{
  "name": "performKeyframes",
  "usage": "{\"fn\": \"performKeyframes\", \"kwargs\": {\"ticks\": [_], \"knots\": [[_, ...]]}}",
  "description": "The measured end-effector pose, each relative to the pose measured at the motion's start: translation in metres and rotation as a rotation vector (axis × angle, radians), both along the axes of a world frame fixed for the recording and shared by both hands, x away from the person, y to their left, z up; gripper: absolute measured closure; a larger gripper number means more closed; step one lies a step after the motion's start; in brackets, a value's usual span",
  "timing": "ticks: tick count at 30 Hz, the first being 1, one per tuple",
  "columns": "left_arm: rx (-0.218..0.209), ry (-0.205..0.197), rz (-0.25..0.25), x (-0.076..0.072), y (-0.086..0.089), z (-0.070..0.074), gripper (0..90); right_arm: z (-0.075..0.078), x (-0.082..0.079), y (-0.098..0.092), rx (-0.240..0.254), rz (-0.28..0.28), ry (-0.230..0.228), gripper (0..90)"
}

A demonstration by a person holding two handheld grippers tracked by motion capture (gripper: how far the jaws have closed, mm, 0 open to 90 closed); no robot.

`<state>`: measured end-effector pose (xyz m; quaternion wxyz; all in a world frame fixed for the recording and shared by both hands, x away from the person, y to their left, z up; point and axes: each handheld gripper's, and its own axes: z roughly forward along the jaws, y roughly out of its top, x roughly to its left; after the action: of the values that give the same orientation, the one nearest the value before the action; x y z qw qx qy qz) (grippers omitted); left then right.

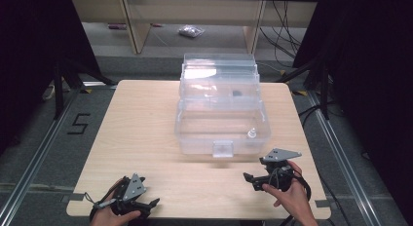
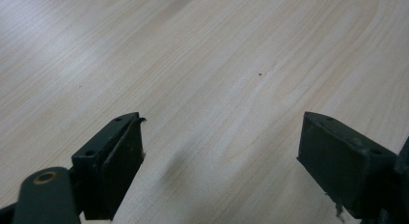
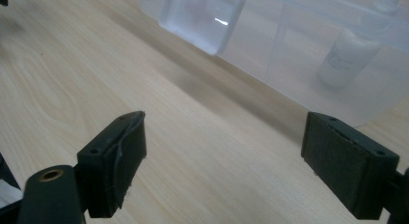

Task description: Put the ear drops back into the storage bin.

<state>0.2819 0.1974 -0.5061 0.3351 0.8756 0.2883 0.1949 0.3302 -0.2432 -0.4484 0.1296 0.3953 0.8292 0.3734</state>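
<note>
left gripper jaws spread over bare table, near edge | right gripper jaws spread, empty, near box front | pale wood-grain table | clear plastic storage box, lid tilted back, mid-table, holding small white bottle, label unreadable | black "5" on grey floor

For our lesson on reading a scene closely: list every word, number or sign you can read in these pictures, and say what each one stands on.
"5": black strokes on the grey floor left of the table.
Label on the small white bottle inside the clear plastic box: faint grey print, too blurred to read.
Nothing else readable on the box's front latch or the table.
</note>
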Motion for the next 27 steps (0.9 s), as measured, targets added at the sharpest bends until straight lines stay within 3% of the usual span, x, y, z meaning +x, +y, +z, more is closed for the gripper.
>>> {"fn": "performKeyframes", "kwargs": {"ticks": [3, 4, 7, 11, 16, 18, 19, 20, 22, 23, 24, 25, 26, 27], "knots": [[0.003, -0.001, 0.001, 0.0, 0.0, 0.0, 15.4, -0.003, -0.001, -0.001, -0.003, 0.007, -0.009, 16.4], [0.004, -0.002, 0.0, 0.001, 0.0, 0.0, 15.4, -0.004, -0.004, 0.0, 0.013, -0.013, 0.018, 16.3], [0.003, -0.002, 0.001, 0.001, 0.0, 0.0, 15.4, -0.008, -0.004, -0.001, -0.007, 0.015, -0.023, 16.3], [0.004, -0.002, 0.0, 0.001, 0.0, 0.0, 15.4, -0.011, -0.009, -0.001, 0.001, -0.004, 0.006, 16.3], [0.005, -0.005, 0.0, 0.001, 0.001, 0.001, 15.4, -0.014, -0.01, -0.003, -0.006, 0.004, -0.019, 16.3], [-0.011, -0.007, 0.008, 0.001, 0.0, 0.0, 15.4, -0.015, -0.016, -0.002, 0.002, -0.029, 0.009, 16.3], [-0.016, -0.009, 0.007, 0.0, 0.0, 0.0, 15.4, -0.015, -0.016, -0.002, 0.002, -0.029, 0.009, 16.3], [-0.026, -0.005, 0.009, -0.001, 0.0, 0.0, 15.4, -0.017, -0.014, -0.004, -0.019, 0.006, -0.027, 16.3], [-0.023, -0.005, 0.008, -0.001, 0.0, 0.0, 15.4, -0.018, -0.017, -0.004, -0.01, -0.012, -0.003, 16.3], [-0.024, -0.005, 0.008, -0.001, 0.0, 0.0, 15.4, -0.021, -0.017, -0.004, -0.015, -0.006, -0.029, 16.3], [-0.007, -0.004, -0.004, 0.0, 0.001, 0.001, 15.4, -0.021, -0.02, -0.003, -0.003, -0.021, 0.004, 16.4], [-0.002, -0.003, -0.001, 0.0, 0.001, 0.001, 15.4, -0.022, -0.02, -0.003, -0.01, -0.012, -0.001, 16.4], [-0.004, -0.006, 0.0, 0.0, 0.001, 0.001, 15.4, -0.024, -0.02, -0.004, -0.025, 0.011, -0.022, 16.4], [-0.025, -0.002, 0.008, -0.001, 0.0, 0.0, 15.4, -0.024, -0.022, -0.003, -0.016, -0.002, -0.013, 16.4]]}}
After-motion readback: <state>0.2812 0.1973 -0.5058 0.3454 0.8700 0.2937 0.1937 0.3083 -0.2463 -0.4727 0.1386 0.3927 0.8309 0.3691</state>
